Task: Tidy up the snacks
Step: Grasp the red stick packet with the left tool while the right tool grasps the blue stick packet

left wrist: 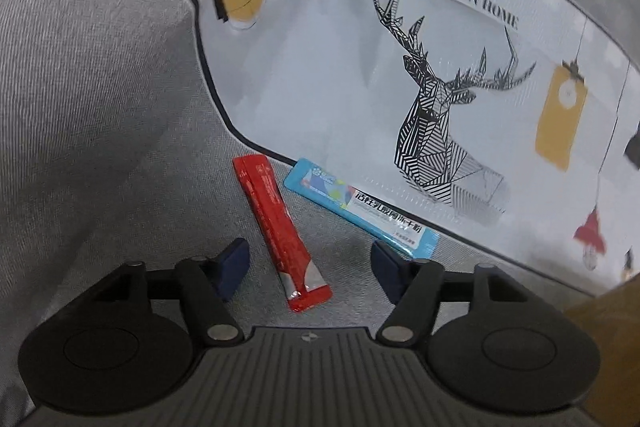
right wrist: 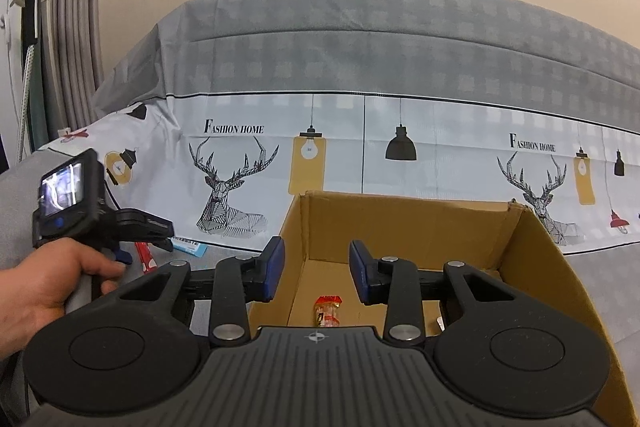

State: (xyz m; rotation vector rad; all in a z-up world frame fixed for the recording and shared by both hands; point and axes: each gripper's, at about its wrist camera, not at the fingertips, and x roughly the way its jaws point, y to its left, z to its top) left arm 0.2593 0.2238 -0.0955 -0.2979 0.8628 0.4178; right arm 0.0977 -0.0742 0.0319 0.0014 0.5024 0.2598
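Pick step, I'd judge: left gripper (left wrist: 308,267) hovers jaws apart astride the red snack stick (left wrist: 280,227) on the grey sofa, needs lowering and closing; right gripper (right wrist: 316,269) waits apart, empty, over the cardboard box (right wrist: 560,287).

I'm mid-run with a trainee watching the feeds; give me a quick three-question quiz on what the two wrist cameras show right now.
1. True or false: the left gripper is shut on the red snack stick.
2. Which packet lies nearer the deer-print cloth: A) the red snack stick, B) the blue packet?
3. Fill in: the right gripper hangs open over the ____, which holds a small wrapped snack.

Key:
1. False. Its jaws are open, with the stick's near end between them.
2. B.
3. cardboard box.
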